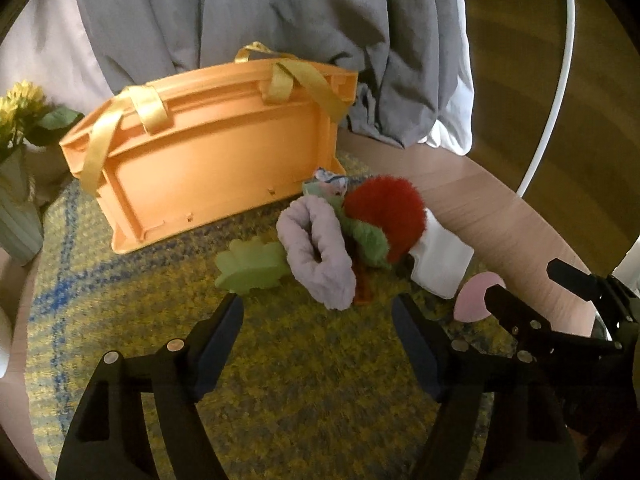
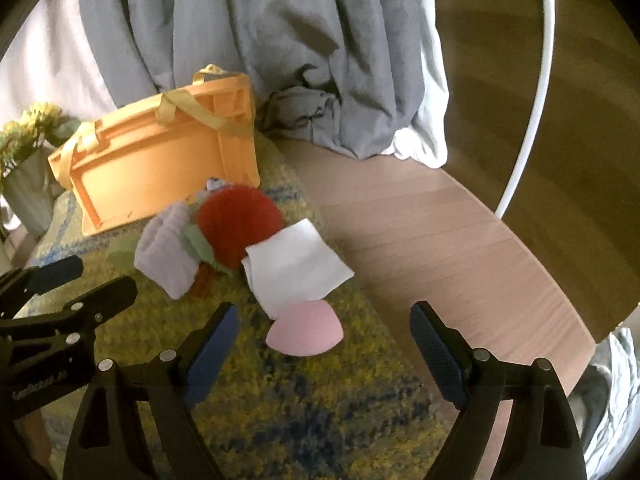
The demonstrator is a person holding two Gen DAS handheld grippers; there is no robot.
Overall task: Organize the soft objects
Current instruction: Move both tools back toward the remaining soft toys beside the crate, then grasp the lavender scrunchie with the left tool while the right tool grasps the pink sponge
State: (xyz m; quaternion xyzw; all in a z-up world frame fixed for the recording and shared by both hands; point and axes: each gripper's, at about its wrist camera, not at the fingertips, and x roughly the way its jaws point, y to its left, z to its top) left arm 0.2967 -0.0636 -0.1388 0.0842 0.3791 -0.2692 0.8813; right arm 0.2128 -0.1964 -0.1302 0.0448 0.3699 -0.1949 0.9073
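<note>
A pile of soft things lies on a yellow-blue mat [image 1: 280, 380]: a lilac rolled cloth [image 1: 316, 256], a red fluffy ball [image 1: 384, 220], a green fuzzy piece [image 1: 368, 240], a green leaf-shaped sponge [image 1: 250, 270], a white folded cloth [image 1: 440, 268] and a pink sponge [image 2: 306, 330]. An orange crate [image 1: 216, 168] with yellow ribbon handles stands behind the pile. My left gripper [image 1: 318, 316] is open and empty, just short of the lilac cloth. My right gripper [image 2: 324, 324] is open, its jaws either side of the pink sponge without touching it.
A vase of yellow flowers [image 1: 18, 184] stands at the far left. Grey and white bedding [image 2: 300, 60] hangs behind the round wooden table [image 2: 460, 248]. A white hoop [image 2: 532, 100] curves at the right. The right gripper [image 1: 560, 312] shows at the left view's right edge.
</note>
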